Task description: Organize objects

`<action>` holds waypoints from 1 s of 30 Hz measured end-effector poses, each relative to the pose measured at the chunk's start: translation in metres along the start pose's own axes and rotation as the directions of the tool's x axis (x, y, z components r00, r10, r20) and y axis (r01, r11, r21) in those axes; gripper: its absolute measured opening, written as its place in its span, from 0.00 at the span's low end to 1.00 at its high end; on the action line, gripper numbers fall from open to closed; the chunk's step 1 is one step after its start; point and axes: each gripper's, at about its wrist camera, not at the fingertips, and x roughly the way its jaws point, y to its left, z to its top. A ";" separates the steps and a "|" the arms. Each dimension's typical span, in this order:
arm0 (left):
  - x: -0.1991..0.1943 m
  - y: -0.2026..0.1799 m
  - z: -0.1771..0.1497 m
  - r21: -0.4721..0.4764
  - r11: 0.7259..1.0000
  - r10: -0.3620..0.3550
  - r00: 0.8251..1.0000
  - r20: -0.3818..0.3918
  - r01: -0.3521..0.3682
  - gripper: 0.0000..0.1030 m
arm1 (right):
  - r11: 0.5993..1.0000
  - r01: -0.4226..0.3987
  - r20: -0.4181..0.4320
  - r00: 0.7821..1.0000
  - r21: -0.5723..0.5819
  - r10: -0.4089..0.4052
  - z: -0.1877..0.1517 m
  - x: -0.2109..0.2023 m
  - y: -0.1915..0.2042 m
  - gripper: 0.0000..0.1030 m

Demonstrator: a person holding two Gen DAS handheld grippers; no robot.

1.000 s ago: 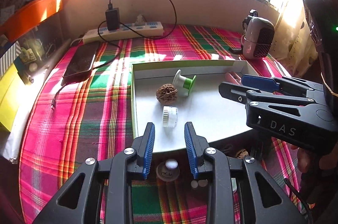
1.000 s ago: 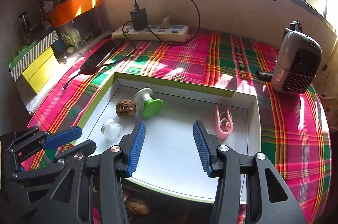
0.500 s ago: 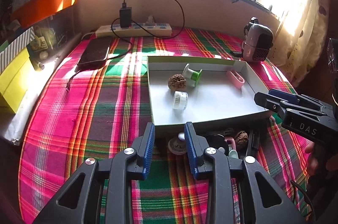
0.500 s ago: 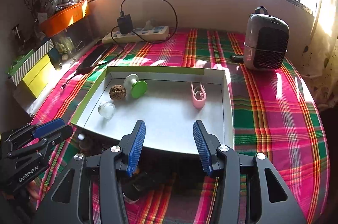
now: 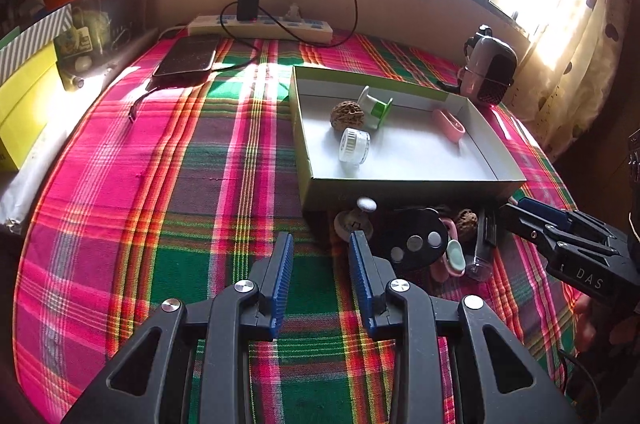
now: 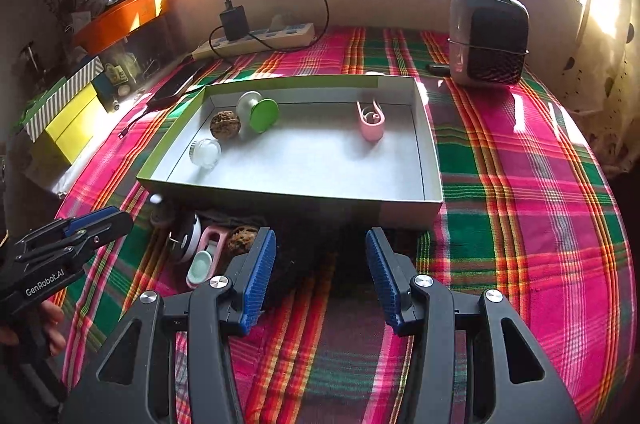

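Both grippers are drawing back from the tray since the earlier frames, so more of the plaid cloth (image 5: 168, 184) is showing and the cluster at the tray's near wall is coming into sight.

Left wrist view: the left gripper (image 5: 321, 260) is hovering over the cloth, jaws parted and holding nothing. The tray (image 5: 400, 180) is sitting ahead and to the right. Inside it are lying one walnut (image 5: 347, 113), one green-and-white spool (image 5: 376, 106), one clear jar (image 5: 354, 145) and one pink clip (image 5: 449, 125). Outside, against the near wall, a knobbed disc (image 5: 354, 222), a black round piece (image 5: 418, 239), a second walnut (image 5: 466, 218) and other small items are crowding together in shadow; an exact count there cannot be told.

Right wrist view: the right gripper (image 6: 320, 260) is also hovering, jaws wide apart and empty, just before the tray's near wall. The same four items are resting in the tray.

Risk, as judged: the loose items are touching one another, so a jaw closing on one may be dragging or knocking its neighbour; the two grippers, working close, may be colliding.
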 end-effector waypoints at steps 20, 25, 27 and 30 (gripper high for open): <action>0.002 -0.007 -0.006 0.012 1.000 -0.015 1.000 -0.016 0.016 0.27 | 1.000 0.012 -0.033 0.999 0.010 -0.012 -0.013 0.005 0.022 0.47; 0.003 -0.007 -0.006 0.014 1.000 -0.015 1.000 -0.018 0.015 0.27 | 1.000 0.007 -0.043 0.999 0.006 -0.006 -0.014 0.006 0.026 0.47; 0.003 -0.008 -0.006 0.015 1.000 -0.015 1.000 -0.021 0.016 0.27 | 1.000 0.006 -0.046 0.999 0.006 -0.006 -0.014 0.006 0.027 0.47; 0.005 -0.008 -0.006 0.016 1.000 -0.018 1.000 -0.025 0.018 0.27 | 1.000 0.009 -0.046 0.999 0.005 -0.009 -0.015 0.006 0.029 0.47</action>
